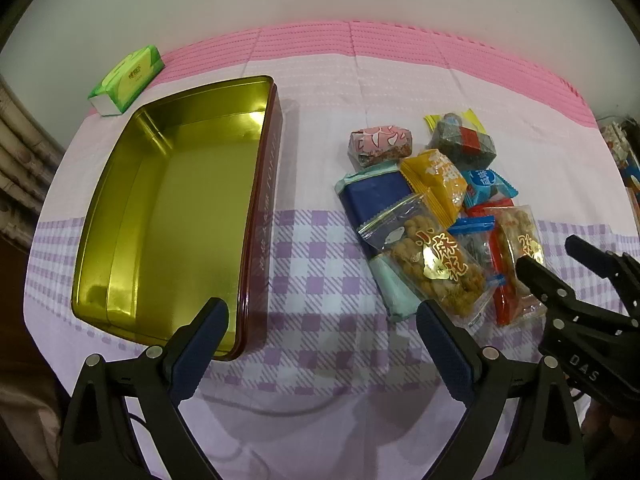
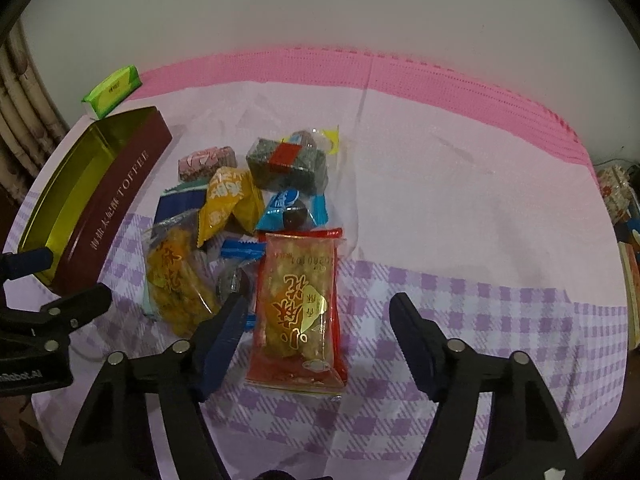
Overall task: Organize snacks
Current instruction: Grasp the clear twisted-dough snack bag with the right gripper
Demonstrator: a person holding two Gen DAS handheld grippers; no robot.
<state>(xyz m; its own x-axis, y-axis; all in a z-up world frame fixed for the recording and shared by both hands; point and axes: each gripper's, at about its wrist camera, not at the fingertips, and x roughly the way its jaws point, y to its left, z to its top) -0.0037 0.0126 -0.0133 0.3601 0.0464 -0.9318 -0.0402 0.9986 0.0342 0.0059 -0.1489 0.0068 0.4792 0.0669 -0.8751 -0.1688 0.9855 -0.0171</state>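
An empty gold-lined toffee tin (image 1: 256,184) with maroon walls (image 2: 116,200) lies on the left of the cloth. To its right is a pile of several snacks: a clear bag of fried twists (image 1: 432,264), a yellow packet (image 1: 436,184), a blue-and-teal bar (image 1: 372,196), a pink wrapped cake (image 1: 380,140), a dark cake with a red label (image 1: 464,140) and a red-edged twist packet (image 2: 296,312). My right gripper (image 2: 320,299) straddles that red packet with its jaws apart, and the pads do not press on it. My left gripper (image 1: 320,312) is open over bare cloth between tin and pile.
A green tissue pack (image 1: 128,76) lies behind the tin at the far left. The checked cloth (image 2: 480,240) ends in a pink band against a white wall. Boxes and clutter (image 1: 624,152) stand past the right edge, and a curtain hangs at the left.
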